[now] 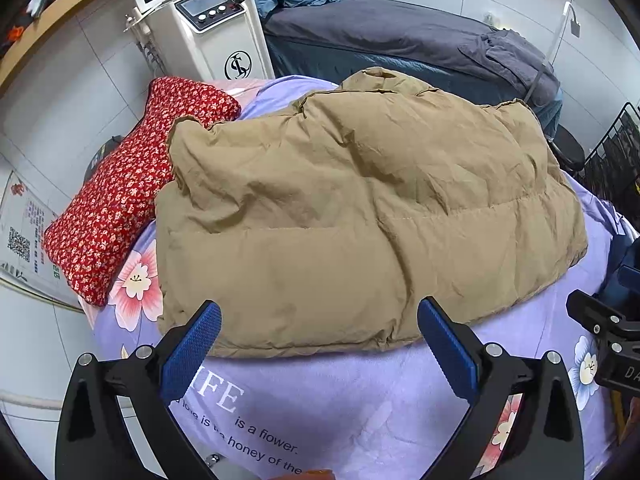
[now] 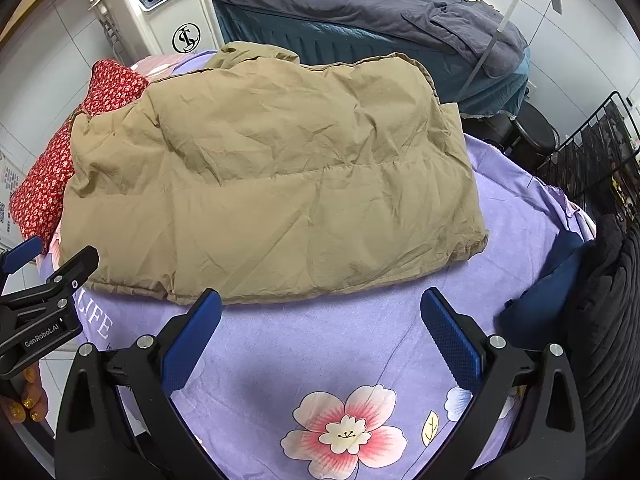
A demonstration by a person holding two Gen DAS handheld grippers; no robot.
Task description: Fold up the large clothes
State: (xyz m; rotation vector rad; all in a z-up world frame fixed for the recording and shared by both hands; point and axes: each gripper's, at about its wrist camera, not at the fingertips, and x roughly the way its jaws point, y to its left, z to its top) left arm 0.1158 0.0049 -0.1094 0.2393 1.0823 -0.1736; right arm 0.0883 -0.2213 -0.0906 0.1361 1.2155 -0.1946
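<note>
- Your left gripper (image 1: 318, 320) sits nearest, its blue-padded jaws spread wide and holding nothing, just short of the jacket's near hem.
- Your right gripper (image 2: 320, 312) is likewise wide apart and empty, hovering over the lilac bedsheet (image 2: 360, 344), which is printed with pink flowers.
- In the right wrist view, your left gripper shows at the left edge, beside the jacket's near left corner.
- The tan puffer jacket (image 1: 360, 208) lies folded in a bulky rectangle across the middle of the sheet, collar at the far side.
- A red floral pillow (image 1: 128, 184) touches the jacket's left side.
- Beyond stands a white machine (image 1: 208, 32) with a screen and knobs.
- Farthest is a bed covered in grey (image 1: 380, 36), with a blue cloth heaped at its left end.
</note>
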